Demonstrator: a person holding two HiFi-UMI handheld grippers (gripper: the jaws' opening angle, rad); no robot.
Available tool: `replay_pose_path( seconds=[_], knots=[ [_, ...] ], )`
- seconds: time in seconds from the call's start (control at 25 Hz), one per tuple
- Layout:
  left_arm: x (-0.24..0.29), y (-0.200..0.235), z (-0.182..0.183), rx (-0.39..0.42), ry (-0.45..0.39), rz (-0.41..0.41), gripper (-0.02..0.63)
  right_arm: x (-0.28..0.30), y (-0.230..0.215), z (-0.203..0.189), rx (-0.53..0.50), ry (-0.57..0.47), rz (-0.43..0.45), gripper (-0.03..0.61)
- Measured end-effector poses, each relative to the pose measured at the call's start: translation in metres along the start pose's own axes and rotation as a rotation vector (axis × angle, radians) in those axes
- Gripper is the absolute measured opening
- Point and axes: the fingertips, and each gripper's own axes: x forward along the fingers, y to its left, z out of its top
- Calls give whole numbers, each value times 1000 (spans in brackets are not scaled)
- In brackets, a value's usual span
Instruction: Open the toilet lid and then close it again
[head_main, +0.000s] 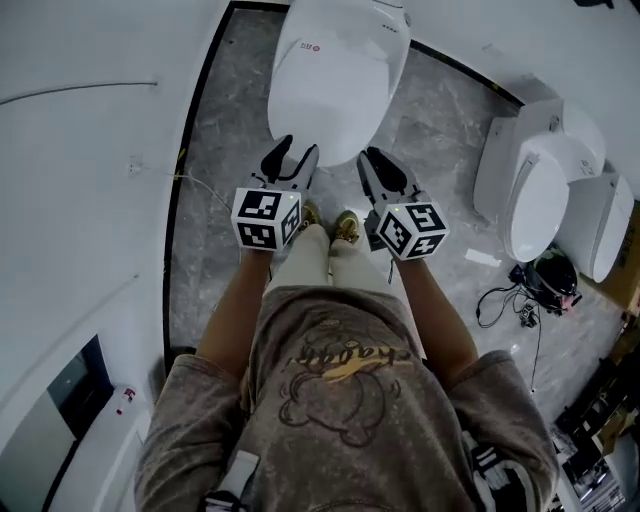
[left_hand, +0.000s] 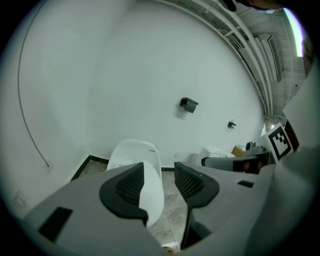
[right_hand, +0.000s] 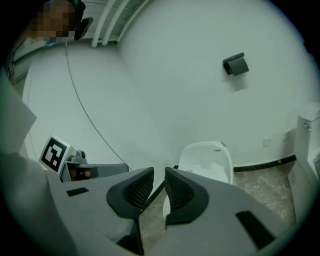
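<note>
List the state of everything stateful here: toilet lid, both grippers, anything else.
toilet lid: closed, flat on the bowl.
left gripper: jaws wide apart, nothing between them, clear of the lid.
right gripper: jaws a narrow gap apart, nothing between them, clear of the lid.
second toilet: lid looks down.

From the head, we look steeply down past the person's chest onto the toilet and marbled floor. Each gripper view sits just behind its own jaws, lower and facing the white wall. All three share the toilet; both gripper views share the dark wall box.
</note>
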Motion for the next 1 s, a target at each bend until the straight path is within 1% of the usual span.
replay_pose_path(
  seconds=[0.12,0.28,0.32,0.36,0.4,0.48,0.56,0.68,0.8,1.0],
  knots=[
    [-36,-31,44,25,-55,-29,196,-38,19,45,-59,-50,17,87],
    [-82,-64,86,87,-140,-82,186,-87,38,82,-170,-101,38,84],
    [-92,-69,93,99,-165,-92,174,-99,40,89,-192,-119,41,78],
    [-100,-73,100,105,-191,-100,148,-111,41,95,-211,-141,44,73],
    [-107,-76,105,105,-215,-107,108,-123,41,101,-228,-162,45,63],
    [-117,-85,110,103,-254,-123,46,-143,40,110,-258,-200,38,52],
    [-122,-94,112,112,-289,-132,21,-159,38,115,-284,-233,26,41],
    [-124,-102,109,143,-335,-127,9,-166,36,119,-307,-275,9,31],
    [-125,-102,103,161,-365,-104,9,-161,37,116,-305,-299,12,28],
    [-121,-95,94,158,-365,-71,9,-153,38,111,-327,-302,33,28]
  ],
)
